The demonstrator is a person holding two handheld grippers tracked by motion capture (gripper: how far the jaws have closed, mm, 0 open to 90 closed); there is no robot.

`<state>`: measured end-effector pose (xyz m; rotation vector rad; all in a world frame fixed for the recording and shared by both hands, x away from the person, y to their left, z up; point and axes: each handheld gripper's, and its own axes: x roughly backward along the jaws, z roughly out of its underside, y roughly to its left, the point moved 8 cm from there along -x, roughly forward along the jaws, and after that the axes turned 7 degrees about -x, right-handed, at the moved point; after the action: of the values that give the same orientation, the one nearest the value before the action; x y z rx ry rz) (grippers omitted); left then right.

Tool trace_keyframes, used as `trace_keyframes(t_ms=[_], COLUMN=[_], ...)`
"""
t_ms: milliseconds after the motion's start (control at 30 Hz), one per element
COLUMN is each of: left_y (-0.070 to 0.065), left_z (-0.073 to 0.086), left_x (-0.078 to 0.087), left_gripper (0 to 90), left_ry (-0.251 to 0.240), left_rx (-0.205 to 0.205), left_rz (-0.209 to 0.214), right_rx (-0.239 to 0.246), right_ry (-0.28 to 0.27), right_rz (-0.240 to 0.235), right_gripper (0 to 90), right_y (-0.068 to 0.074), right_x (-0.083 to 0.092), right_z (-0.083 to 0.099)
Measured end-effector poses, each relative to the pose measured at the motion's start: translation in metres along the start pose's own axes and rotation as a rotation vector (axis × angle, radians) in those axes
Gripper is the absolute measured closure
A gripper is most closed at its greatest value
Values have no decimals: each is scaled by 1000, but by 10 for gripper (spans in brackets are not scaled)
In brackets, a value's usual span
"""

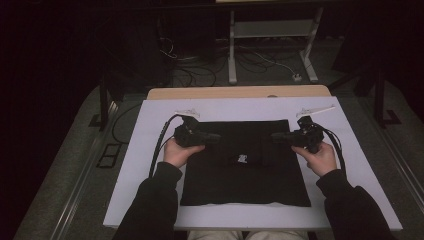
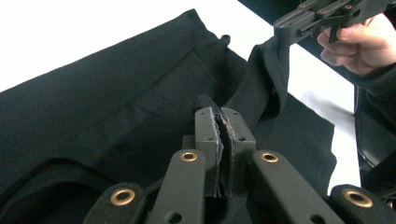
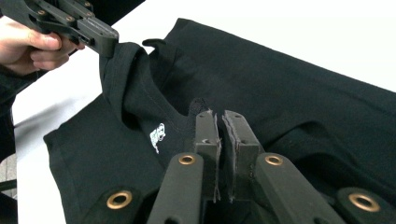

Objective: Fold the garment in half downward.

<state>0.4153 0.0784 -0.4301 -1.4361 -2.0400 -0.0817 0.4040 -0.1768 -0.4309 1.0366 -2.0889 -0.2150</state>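
Cloth first: a black T-shirt (image 1: 245, 165) lies spread on the white board (image 1: 150, 150) that covers the table, a small white print (image 1: 242, 159) near its middle. Both forearms come in from the near edge, sleeves dark, and the 2 hands sit at the shirt's left and right sides with the tongs pointing inward, level. The left gripper (image 1: 212, 136) is clamped on a raised fold of the shirt's fabric. The right gripper (image 1: 279, 136) likewise pinches a lifted ridge of the shirt, jaws nearly together.
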Motion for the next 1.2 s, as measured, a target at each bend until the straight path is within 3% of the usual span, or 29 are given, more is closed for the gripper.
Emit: trace_keyframes(t_ms=[533, 1000, 1200], left_y=[-17, -36, -47], left_z=[16, 31, 37], left_x=[3, 6, 7], left_gripper=[851, 850, 851], left_ry=[38, 92, 109], left_rx=[5, -21, -13], left_rz=[15, 55, 85], right_rx=[13, 21, 29], right_ry=[33, 76, 98], right_rz=[-1, -29, -40], right_gripper=[831, 831, 831], right_y=[9, 24, 31], right_x=[5, 11, 12], right_z=[16, 37, 46])
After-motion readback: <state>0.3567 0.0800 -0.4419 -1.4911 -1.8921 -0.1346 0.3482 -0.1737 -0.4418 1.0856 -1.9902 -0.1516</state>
